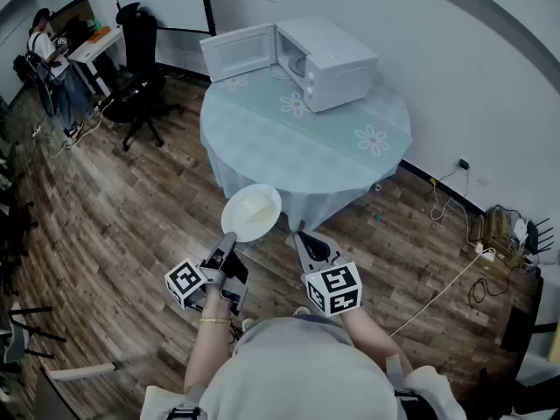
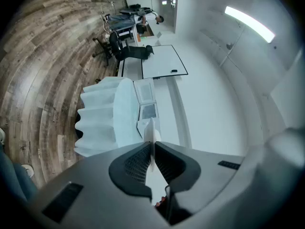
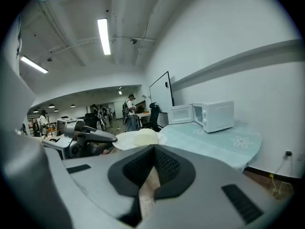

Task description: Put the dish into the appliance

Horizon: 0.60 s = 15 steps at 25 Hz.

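Note:
A white dish [image 1: 252,213] with a pale mound on it hangs over the floor just in front of the round table [image 1: 262,143]. My left gripper [image 1: 229,238] is shut on its near rim. In the left gripper view the dish [image 2: 151,132] shows edge-on between the pressed pads of my left gripper [image 2: 152,146]. A white microwave [image 1: 325,62] stands at the table's far side with its door [image 1: 238,52] swung open to the left. My right gripper [image 1: 303,234] floats to the right of the dish, shut and empty. The right gripper view shows the dish [image 3: 139,138] and microwave [image 3: 213,115] beyond my right gripper [image 3: 153,151].
A pale green cloth with flower prints hangs over the table's edge [image 1: 332,195]. A black office chair [image 1: 138,77] stands left of the table, near a desk where a person [image 1: 54,64] stands. Cables and a power strip [image 1: 486,252] lie on the wooden floor at the right wall.

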Motion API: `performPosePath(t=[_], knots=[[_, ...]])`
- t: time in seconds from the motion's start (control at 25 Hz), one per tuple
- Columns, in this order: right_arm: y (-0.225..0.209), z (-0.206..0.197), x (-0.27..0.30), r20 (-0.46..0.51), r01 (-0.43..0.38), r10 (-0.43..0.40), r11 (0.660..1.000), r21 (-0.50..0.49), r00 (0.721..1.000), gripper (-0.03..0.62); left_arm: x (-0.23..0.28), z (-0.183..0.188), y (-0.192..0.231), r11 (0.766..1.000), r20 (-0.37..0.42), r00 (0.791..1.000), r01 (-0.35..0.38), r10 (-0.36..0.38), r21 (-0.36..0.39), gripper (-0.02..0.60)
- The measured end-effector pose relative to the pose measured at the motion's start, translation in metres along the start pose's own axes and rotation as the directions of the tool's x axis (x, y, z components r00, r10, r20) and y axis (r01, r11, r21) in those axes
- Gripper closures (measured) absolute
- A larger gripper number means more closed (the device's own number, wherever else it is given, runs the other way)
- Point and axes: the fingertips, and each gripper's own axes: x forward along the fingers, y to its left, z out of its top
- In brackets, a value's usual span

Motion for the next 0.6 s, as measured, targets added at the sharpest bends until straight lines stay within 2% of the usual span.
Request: performPosePath(t=[0.28,0.6], knots=[[0.004,-0.005,-0.014,0.002,-0.002,0.002,1.0,-0.005,1.0,0.589,-0.008,-0.013,-0.001,1.0,-0.002,1.0,0.01,-0.01,-0.014,0.551],[0.003,-0.007,-0.027,0.023,-0.028,0.028,1.0,0.004,0.999,0.589,-0.013,-0.023,-0.005,0.996,0.031,0.999,0.043,-0.041,-0.073,0.551]])
